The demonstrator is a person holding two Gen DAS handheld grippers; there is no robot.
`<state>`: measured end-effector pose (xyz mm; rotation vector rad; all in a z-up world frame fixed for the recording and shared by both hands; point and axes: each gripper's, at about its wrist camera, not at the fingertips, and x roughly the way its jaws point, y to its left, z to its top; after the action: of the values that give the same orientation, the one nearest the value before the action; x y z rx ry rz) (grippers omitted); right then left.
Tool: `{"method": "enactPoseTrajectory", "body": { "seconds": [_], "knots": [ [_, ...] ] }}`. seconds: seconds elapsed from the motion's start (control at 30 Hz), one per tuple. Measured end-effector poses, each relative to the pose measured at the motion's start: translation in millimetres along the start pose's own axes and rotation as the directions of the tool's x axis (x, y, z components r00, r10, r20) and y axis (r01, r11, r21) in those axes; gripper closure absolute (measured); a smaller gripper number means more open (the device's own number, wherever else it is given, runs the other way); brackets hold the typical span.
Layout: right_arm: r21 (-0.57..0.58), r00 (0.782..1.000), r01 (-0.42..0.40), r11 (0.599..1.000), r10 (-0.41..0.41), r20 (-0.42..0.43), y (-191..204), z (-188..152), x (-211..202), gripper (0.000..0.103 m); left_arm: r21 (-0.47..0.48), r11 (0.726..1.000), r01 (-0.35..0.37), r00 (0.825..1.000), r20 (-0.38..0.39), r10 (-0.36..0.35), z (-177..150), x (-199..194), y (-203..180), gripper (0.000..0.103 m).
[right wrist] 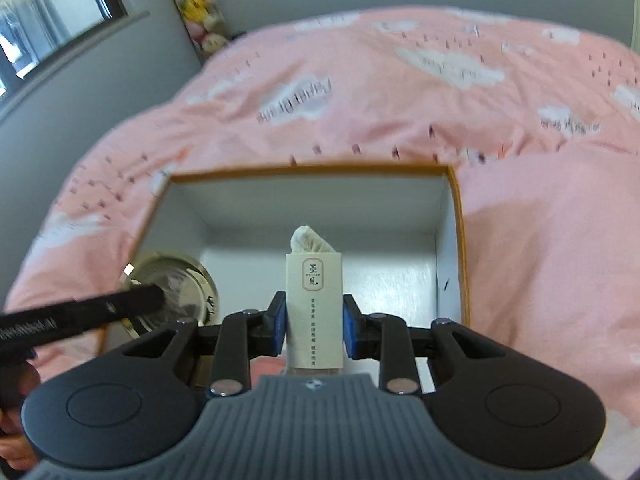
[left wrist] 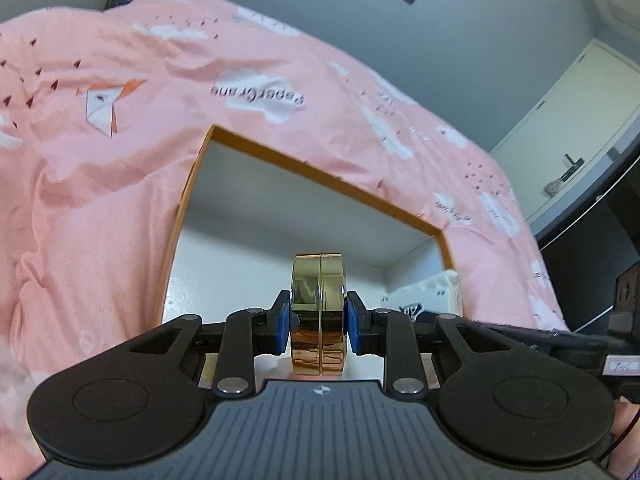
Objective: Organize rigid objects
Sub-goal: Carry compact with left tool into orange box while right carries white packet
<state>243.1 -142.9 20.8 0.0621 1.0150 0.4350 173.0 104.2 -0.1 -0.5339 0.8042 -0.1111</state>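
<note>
While both hands hang over the open, white-lined cardboard box with the orange rim [left wrist: 320, 178], which sits on a bed spread with a pink cloud-printed quilt [left wrist: 100, 184], each carries one item ready for stowing. Item one: a round, gold, mirror-finished metal tin [left wrist: 318, 312], held on edge by the left gripper [left wrist: 318, 322], jaws clamped on its two flat faces, so that its seam runs straight away from the camera and its disc stands upright; it hangs above the box's white floor, towards the near wall. Item two: a tall, cream paper-sleeved packet with a wad of white cloth showing at its top [right wrist: 314, 308], held by the right gripper [right wrist: 314, 326], jaws clamped on its narrow sides, long axis pointing forward along the fingers and down into the box. Relation that governs the next move: the box interior lies directly ahead of and below both sets of jaws, and the two loads share it side by side, the tin to the left of the packet, near but apart; in the right wrist view the tin's round face shows at the box's left wall, partly behind the left gripper's black finger. Judgement: each item probably goes down on its own side, tin left, packet right, and crossing paths would risk a knock.
</note>
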Motion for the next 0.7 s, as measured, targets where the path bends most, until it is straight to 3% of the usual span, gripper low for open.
{"method": "enactPoseTrajectory", "body": {
  "seconds": [0.1, 0.27, 0.37, 0.47, 0.7],
  "knots": [
    [0.007, 0.997, 0.016, 1.000, -0.016, -0.070, -8.7, -3.4, 25.8, 0.076, -0.001, 1.000, 0.008, 1.000, -0.028, -0.008, -0.3, 7.0, 6.8, 0.072],
    [0.037, 0.986, 0.018, 0.999, -0.012, -0.168, -17.6, -12.3, 50.8, 0.076, -0.035, 0.995, 0.098, 0.993, -0.065, -0.100, -2.3, 10.7, 7.4, 0.072],
    [-0.009, 0.991, 0.055, 0.998, -0.055, -0.122, -15.6, -11.8, 44.5, 0.076, -0.052, 0.985, 0.165, 0.980, -0.107, -0.170, -4.3, 19.3, -1.7, 0.072],
    [-0.007, 0.995, 0.057, 0.998, -0.057, -0.078, -23.1, -3.3, 29.3, 0.076, -0.071, 0.980, 0.187, 0.967, -0.159, -0.197, -8.0, 35.3, -10.3, 0.072],
    [0.018, 0.996, 0.039, 0.999, -0.037, -0.084, -41.5, 2.4, 20.2, 0.076, -0.076, 0.986, 0.147, 0.951, -0.262, -0.162, -24.9, 74.3, -24.3, 0.072]
  ]
}}
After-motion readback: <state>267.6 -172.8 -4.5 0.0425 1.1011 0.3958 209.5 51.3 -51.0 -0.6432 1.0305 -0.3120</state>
